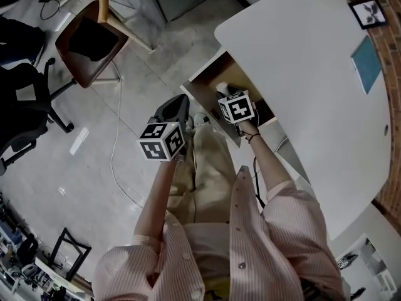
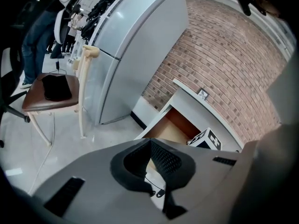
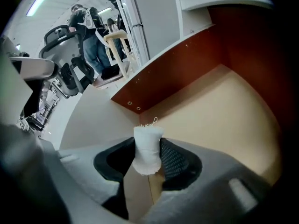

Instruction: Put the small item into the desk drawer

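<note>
The small item (image 3: 147, 149) is a white roll of cloth with a frayed thread on top. My right gripper (image 3: 148, 146) is shut on it, holding it upright over the open desk drawer (image 3: 224, 111), whose bottom is tan and whose walls are red-brown. From the head view the right gripper (image 1: 225, 93) reaches into the drawer (image 1: 203, 88) under the white desk (image 1: 313, 86). My left gripper (image 1: 177, 110) hangs left of the drawer over the floor. In its own view the left gripper (image 2: 152, 162) is shut on nothing, and the drawer (image 2: 168, 129) lies ahead.
A grey fridge (image 2: 135, 45) and a brown-seated chair (image 2: 53, 94) stand left of the desk against a brick wall (image 2: 224, 64). A black office chair (image 1: 25, 99) and a floor cable (image 1: 116, 162) are at the left. A blue notebook (image 1: 366, 63) and a framed picture (image 1: 368, 12) lie on the desk.
</note>
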